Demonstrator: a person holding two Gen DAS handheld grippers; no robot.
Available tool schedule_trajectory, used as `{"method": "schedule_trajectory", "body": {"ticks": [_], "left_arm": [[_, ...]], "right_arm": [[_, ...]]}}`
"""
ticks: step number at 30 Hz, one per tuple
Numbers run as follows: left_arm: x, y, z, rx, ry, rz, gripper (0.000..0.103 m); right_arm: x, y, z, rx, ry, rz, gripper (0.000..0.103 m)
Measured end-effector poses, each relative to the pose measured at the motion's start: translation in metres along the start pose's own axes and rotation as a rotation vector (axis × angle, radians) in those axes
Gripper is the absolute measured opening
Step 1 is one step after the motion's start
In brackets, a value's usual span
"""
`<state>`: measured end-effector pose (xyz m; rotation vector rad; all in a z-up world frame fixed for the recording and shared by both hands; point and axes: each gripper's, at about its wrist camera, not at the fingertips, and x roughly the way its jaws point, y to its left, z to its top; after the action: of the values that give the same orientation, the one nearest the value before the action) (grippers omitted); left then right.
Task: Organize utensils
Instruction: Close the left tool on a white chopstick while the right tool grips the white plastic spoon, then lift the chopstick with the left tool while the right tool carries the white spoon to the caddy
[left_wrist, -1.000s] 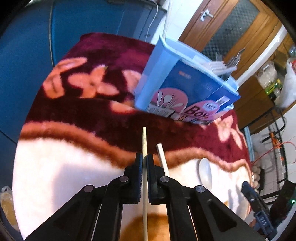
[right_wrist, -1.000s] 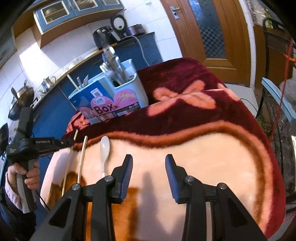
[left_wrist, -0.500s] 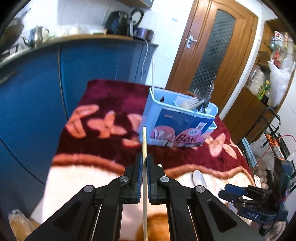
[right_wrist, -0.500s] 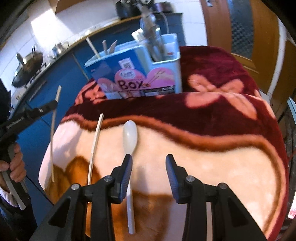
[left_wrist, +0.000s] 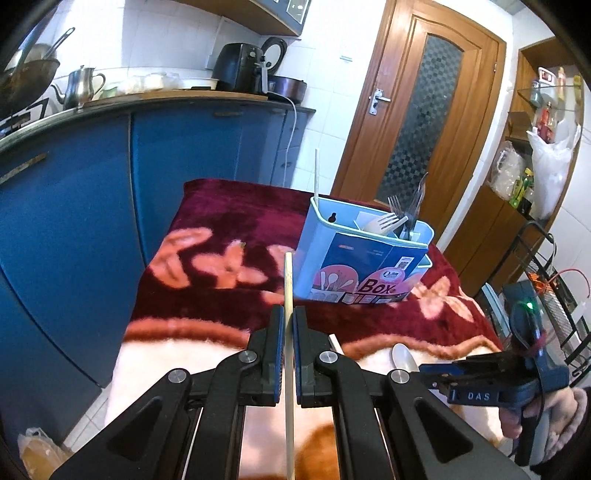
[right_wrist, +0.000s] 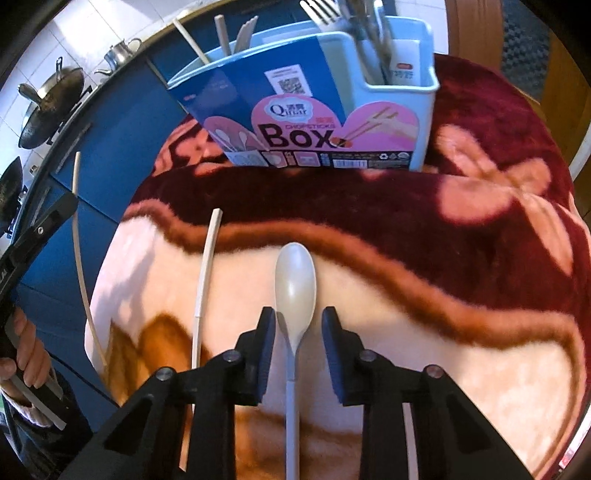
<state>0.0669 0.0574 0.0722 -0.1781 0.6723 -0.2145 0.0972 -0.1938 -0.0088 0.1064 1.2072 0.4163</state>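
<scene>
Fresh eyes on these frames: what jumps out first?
The blue utensil box with its pink "Box" label, standing at the far side of the red floral blanket, forks poking out. Then the left gripper shut on a chopstick, and the right gripper straddling a white spoon lying on the blanket, its jaws just closing in.

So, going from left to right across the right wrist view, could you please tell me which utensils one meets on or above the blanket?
Held chopstick → lying chopstick → white spoon, between the right gripper's jaws.
</scene>
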Motion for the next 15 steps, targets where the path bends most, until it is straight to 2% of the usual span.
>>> {"method": "schedule_trajectory", "body": {"ticks": [6, 8, 9, 11, 15], "left_arm": [[-0.001, 0.001, -0.001, -0.002, -0.006, -0.011, 0.004], [-0.002, -0.001, 0.0, 0.0, -0.01, -0.014, 0.004], [-0.002, -0.002, 0.0, 0.004, -0.013, -0.014, 0.004], [-0.004, -0.006, 0.0, 0.021, -0.028, -0.004, 0.004], [-0.006, -0.013, 0.003, 0.042, -0.057, -0.004, 0.004]], "right_arm": [[0.003, -0.003, 0.014, -0.001, 0.044, 0.034, 0.028], [0.007, -0.005, 0.019, 0.032, 0.059, 0.1, 0.013], [0.008, -0.008, 0.018, 0.047, 0.063, 0.13, 0.009], [0.009, -0.01, 0.016, 0.053, 0.054, 0.138, 0.005], [0.008, -0.01, 0.007, 0.058, 0.017, 0.161, 0.004]]}}
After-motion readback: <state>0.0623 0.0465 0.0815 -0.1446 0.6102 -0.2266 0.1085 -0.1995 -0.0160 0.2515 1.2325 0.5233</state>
